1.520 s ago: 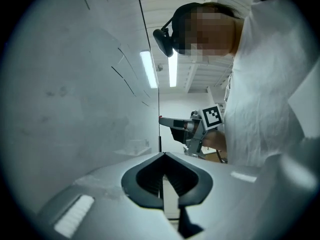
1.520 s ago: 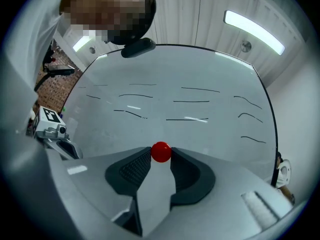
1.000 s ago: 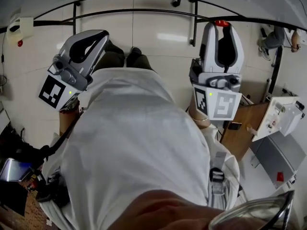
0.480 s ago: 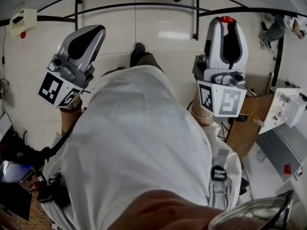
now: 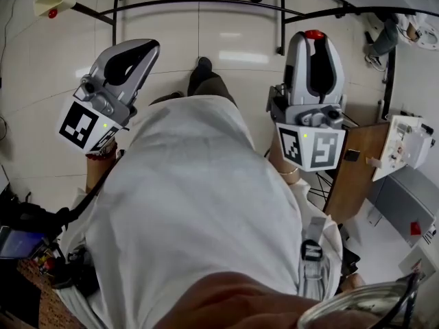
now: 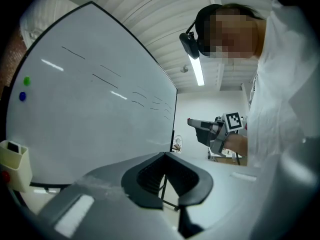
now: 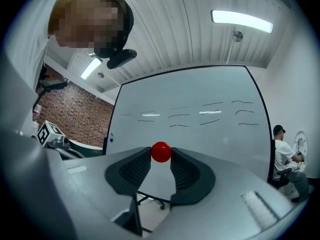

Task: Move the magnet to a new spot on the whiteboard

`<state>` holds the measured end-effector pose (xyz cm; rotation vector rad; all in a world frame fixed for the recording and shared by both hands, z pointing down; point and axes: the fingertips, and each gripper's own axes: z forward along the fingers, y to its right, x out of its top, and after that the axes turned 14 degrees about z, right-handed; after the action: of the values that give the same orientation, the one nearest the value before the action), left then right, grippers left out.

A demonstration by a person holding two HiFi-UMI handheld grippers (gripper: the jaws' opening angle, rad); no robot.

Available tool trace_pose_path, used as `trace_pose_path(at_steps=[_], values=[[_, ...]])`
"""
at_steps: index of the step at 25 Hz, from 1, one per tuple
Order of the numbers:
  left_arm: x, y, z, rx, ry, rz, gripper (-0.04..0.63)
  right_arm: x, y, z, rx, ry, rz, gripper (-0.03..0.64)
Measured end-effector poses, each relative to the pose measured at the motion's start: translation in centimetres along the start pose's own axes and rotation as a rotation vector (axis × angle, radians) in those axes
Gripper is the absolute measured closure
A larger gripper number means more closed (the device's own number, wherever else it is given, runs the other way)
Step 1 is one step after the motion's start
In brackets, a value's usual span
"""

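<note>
A round red magnet (image 7: 161,152) sits clamped between the tips of my right gripper (image 7: 161,155), with both jaws touching it. In the head view the red magnet (image 5: 315,34) shows at the tip of the right gripper (image 5: 314,43), held out over the floor. The whiteboard (image 7: 200,134) stands ahead of it, some way off, with faint black strokes near its top. My left gripper (image 6: 165,156) is shut with nothing in it, and the whiteboard (image 6: 90,124) lies to its left. In the head view the left gripper (image 5: 149,45) is raised beside my white coat.
A green magnet (image 6: 26,81) and a blue magnet (image 6: 22,96) stick near the board's left edge. A cream holder (image 6: 12,161) hangs at its lower corner. The stand's black frame (image 5: 199,2) crosses the floor ahead. A wooden table (image 5: 353,177) and a seated person (image 7: 285,156) are at the right.
The view has shifted over the floor, and one shoe now shows ahead instead of two. Both grippers stay raised, and the right one keeps the red magnet.
</note>
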<state>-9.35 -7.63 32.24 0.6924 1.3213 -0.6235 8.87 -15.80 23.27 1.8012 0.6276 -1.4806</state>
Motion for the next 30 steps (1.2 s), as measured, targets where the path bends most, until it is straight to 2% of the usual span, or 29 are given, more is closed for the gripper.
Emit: trace_pose_path(at_steps=[4,12,21,25,27,30], values=[[-0.6,2.1,0.2,-0.069,0.000,-0.032,0.594,0.0,0.3,-3.5,-0.079,-0.009,0.013,0.490],[-1.0,5.4,-0.7,-0.149,0.025,-0.055,0.594,-1.2,-2.0,-7.7,-0.113,-0.063,0.022,0.489],[-1.5,4.0,-1.1,-0.112,-0.007,-0.044,0.594,-2.0,-2.5,-5.6,-0.059,-0.048,0.061,0.489],[-1.2,2.6,-1.6,-0.044,-0.015,-0.055,0.592,-1.7,-2.2,-5.6,-0.031,-0.044,0.066,0.489],[-0.4,3.2,-0.5,-0.009,-0.009,-0.065,0.594,-0.8,0.0,-7.3,-0.041,-0.048,0.066,0.489],[1.6,7.5,4.2,0.003,-0.031,-0.041,0.594,0.5,6.4,-12.4,-0.069,-0.054,0.103,0.489]])
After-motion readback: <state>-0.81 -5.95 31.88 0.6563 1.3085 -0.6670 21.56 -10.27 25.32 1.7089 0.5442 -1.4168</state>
